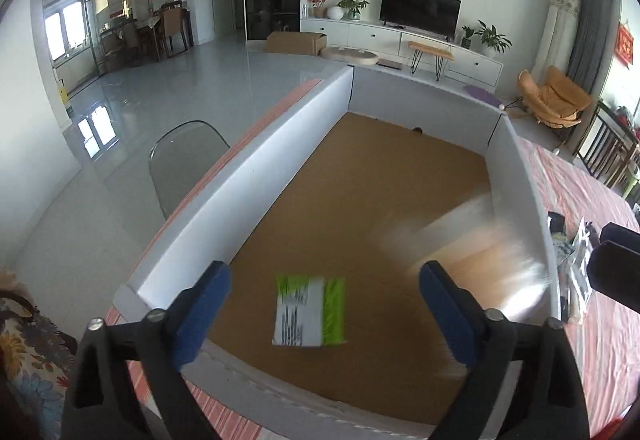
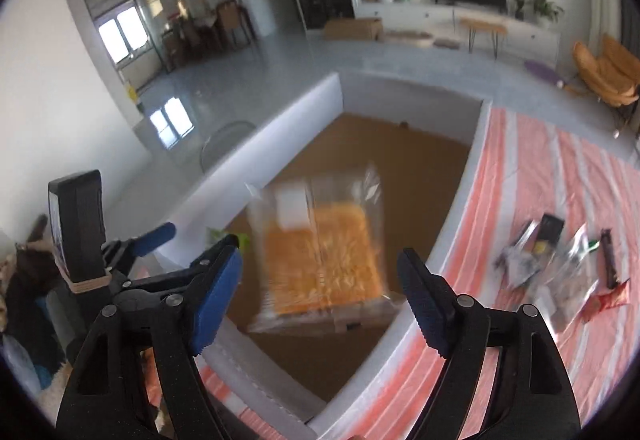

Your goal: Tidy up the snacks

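Holding both grippers over the white-walled box [image 1: 248, 175], you have the fingers of each spread wide, pinching nothing. No earlier view is on hand, so only their present stance can be told.

Between the fingers of your left gripper [image 1: 324, 320] a green-and-white snack packet [image 1: 310, 310] shows over the brown cardboard floor near the box's near wall, blurred. Between those of your right gripper [image 2: 320, 298] a clear bag of orange noodles [image 2: 320, 260] shows over the floor toward the right wall, tilted and smeared by motion; whether it touches the floor you cannot tell.

Right of the box, on the red-striped tablecloth [image 2: 520, 167], a loose heap of other snack packets [image 2: 560, 264] lies well apart from the wall. Left, beyond the table edge, stands a clear chair [image 1: 188, 163].
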### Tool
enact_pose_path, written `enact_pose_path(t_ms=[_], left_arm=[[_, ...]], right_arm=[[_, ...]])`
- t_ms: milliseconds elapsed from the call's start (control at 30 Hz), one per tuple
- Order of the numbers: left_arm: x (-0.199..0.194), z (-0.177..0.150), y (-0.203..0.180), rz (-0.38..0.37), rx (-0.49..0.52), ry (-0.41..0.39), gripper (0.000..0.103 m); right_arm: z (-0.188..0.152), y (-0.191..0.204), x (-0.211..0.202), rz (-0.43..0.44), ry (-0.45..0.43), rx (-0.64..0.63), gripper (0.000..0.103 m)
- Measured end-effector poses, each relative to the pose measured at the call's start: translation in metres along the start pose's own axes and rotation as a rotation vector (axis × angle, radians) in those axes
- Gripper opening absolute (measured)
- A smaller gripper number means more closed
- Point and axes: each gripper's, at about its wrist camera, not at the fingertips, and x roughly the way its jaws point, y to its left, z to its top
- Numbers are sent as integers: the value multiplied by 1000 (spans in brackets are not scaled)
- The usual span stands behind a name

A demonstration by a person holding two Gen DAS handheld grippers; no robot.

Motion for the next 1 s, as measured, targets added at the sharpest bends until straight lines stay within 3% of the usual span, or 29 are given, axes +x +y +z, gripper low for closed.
enact_pose_path(t_ms=[100, 233, 333, 500, 600, 733, 833, 1000], left_arm=[[4, -8, -4, -10, 11, 7, 96], [3, -10, -21, -94, -7, 3, 96], [-7, -13, -51, -170, 22, -30, 96], [-32, -26, -121, -342, 136, -45, 96], [-41, -48, -178, -490, 228, -2, 100], [-30, -82, -251, -622, 356, 131, 100], [-9, -107, -287, -587, 441, 153, 100], [24, -133, -321, -480, 563, 132, 100]], right_arm=[[-16, -14, -10, -16, -26, 14, 83], [-44, -49, -34, -70, -85, 87, 83], [-81, -87, -50, -208, -117, 136, 83], [-156, -168, -66, -459, -77, 251, 82], [-192, -218, -77, -575, -51, 380, 82], [-217, -263, -94, -654, -41, 552, 82], [-228, -281, -109, -631, -53, 679, 82], [-234, -287, -115, -664, -65, 677, 82]])
